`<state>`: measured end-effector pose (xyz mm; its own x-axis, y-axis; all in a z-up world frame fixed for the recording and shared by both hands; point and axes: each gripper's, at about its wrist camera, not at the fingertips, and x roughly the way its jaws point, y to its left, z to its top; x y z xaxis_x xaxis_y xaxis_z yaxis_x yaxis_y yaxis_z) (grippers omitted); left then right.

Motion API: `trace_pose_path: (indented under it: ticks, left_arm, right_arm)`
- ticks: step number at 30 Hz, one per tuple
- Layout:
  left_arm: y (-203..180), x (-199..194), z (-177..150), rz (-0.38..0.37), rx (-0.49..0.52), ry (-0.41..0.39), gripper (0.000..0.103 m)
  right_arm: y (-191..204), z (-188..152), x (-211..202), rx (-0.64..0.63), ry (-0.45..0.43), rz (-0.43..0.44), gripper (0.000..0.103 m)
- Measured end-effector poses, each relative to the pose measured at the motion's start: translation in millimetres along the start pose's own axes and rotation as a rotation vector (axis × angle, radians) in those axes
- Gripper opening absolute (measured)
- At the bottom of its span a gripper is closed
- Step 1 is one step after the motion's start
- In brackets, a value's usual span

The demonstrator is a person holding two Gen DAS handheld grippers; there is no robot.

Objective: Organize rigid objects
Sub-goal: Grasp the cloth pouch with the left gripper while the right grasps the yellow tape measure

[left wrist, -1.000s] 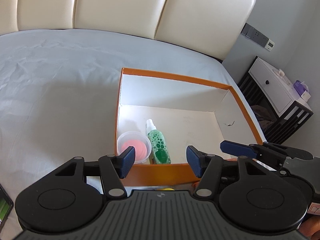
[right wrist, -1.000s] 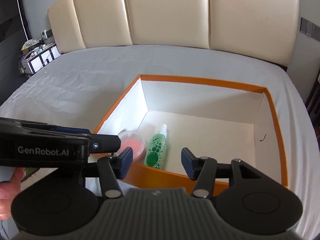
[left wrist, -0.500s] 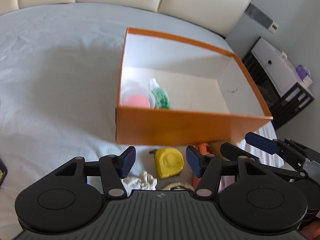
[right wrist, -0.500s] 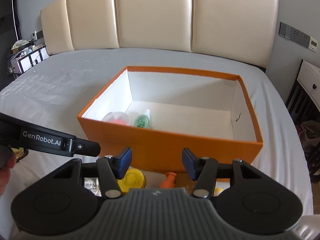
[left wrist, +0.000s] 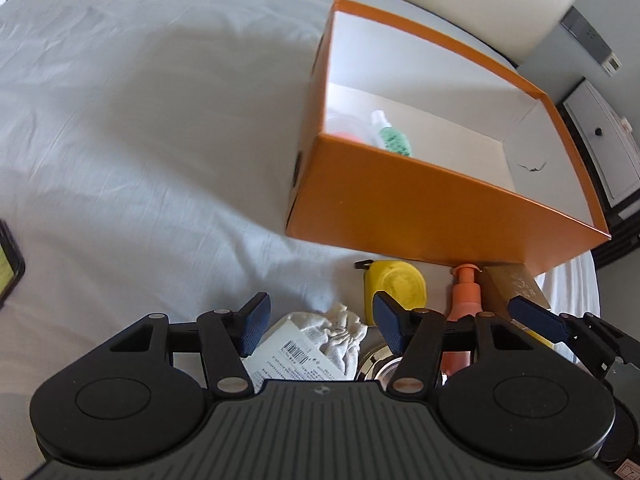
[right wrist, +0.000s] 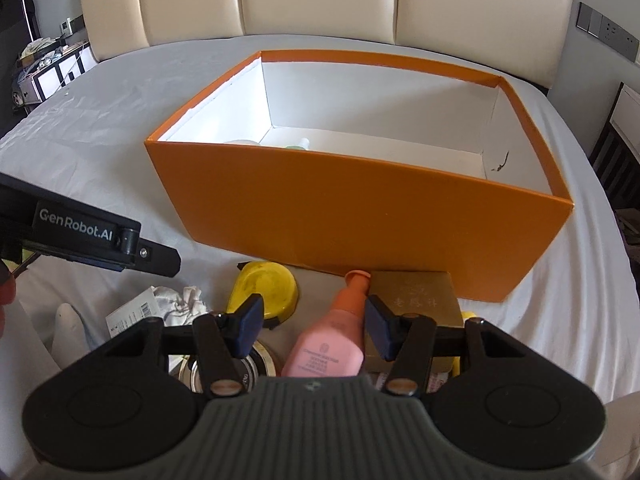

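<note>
An orange box [left wrist: 420, 204] [right wrist: 360, 208] with white inner walls sits on the bed; inside it lie a green spray bottle [left wrist: 394, 138] and a clear cup with pink contents [left wrist: 346, 128]. In front of the box lie a yellow tape measure [left wrist: 398, 280] [right wrist: 266, 286], a pink pump bottle [right wrist: 334, 340] [left wrist: 464, 296], a gold box [right wrist: 416, 300] [left wrist: 514, 284], a white barcoded pack [left wrist: 296, 354] and a crumpled white cloth [left wrist: 340, 334]. My left gripper [left wrist: 320, 322] hangs open above the pack and cloth. My right gripper [right wrist: 312, 324] hangs open above the pink bottle.
White bedsheet [left wrist: 140, 120] spreads left of the box. A phone [left wrist: 8, 264] lies at the left edge. A shiny metal tin [right wrist: 224, 368] sits near the tape measure. A padded headboard [right wrist: 320, 0] stands behind, nightstands at both sides. The left tool's arm [right wrist: 88, 236] crosses the right wrist view.
Both grippers have drawn back from over the box and sunk toward the items in front of it. The box's inside has dropped out of easy view; the loose objects have come into view.
</note>
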<state>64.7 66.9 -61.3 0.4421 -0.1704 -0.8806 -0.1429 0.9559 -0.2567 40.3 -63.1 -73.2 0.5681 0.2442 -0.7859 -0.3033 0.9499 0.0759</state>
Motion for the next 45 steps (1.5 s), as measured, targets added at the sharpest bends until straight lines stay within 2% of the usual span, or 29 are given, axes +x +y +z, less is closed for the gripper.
trace_pose_path:
  ticks: [3,10,16,19,21,24,29,35,45]
  left_arm:
    - [1,2,1,0.008,-0.006,0.009,0.076]
    - [-2,7,8,0.052,0.022,0.052,0.076]
    - [-17,2,19,0.111,0.275,0.118,0.076]
    - [-18,6,17,0.103,0.355,0.177,0.078]
    - [-22,9,12,0.085,0.414,0.214,0.086]
    - [-32,16,1,0.08,0.516,0.254,0.088]
    - [-51,31,-9,0.138,0.648,0.303,0.089]
    - [-61,58,-13,0.155,0.697,0.389,0.092]
    - [-57,75,-5,0.151,0.659,0.449,0.096]
  right_arm:
    - [6,4,10,-0.009,0.014,0.009,0.055]
    - [20,11,27,-0.088,0.037,0.066,0.054]
    - [25,12,41,-0.121,0.078,0.107,0.054]
    - [23,12,43,-0.129,0.09,0.115,0.054]
    - [19,12,44,-0.135,0.092,0.115,0.054]
    - [13,13,44,-0.13,0.094,0.114,0.054]
    - [9,16,46,-0.125,0.098,0.12,0.054]
    - [10,17,47,-0.134,0.1,0.126,0.054]
    - [10,18,54,-0.133,0.126,0.12,0.054]
